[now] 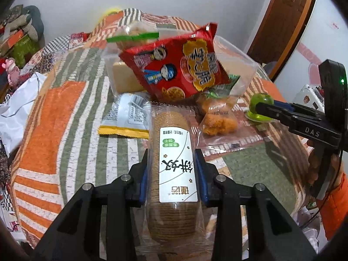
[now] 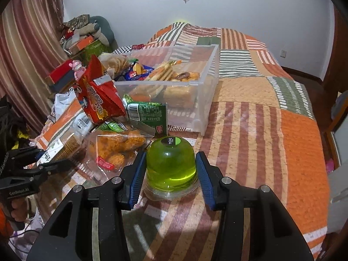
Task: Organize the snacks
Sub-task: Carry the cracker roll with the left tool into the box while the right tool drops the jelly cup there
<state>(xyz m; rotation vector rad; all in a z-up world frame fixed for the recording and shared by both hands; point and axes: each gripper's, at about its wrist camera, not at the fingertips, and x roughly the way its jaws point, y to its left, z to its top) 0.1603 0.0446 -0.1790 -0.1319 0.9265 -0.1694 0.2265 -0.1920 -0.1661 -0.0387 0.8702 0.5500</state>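
Left gripper (image 1: 173,171) is clamped across the middle of a biscuit roll (image 1: 171,163), its pads pressing both sides of the wrapper, presumably so the long pack will not tip. Beside it a red snack bag (image 1: 174,65) leans on loose packets, unsorted. Right gripper (image 2: 171,174) brackets a green jelly cup (image 2: 170,165) standing on the bedspread (image 2: 261,141); pad contact cannot be told. The clear bin (image 2: 208,76), part-filled, sits beyond, the likely destination.

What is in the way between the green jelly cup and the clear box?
The green jelly cup sits between the right tongs. Straight ahead, a green snack packet stands on edge between it and the clear box. The quilt to the right of the packet looks free.
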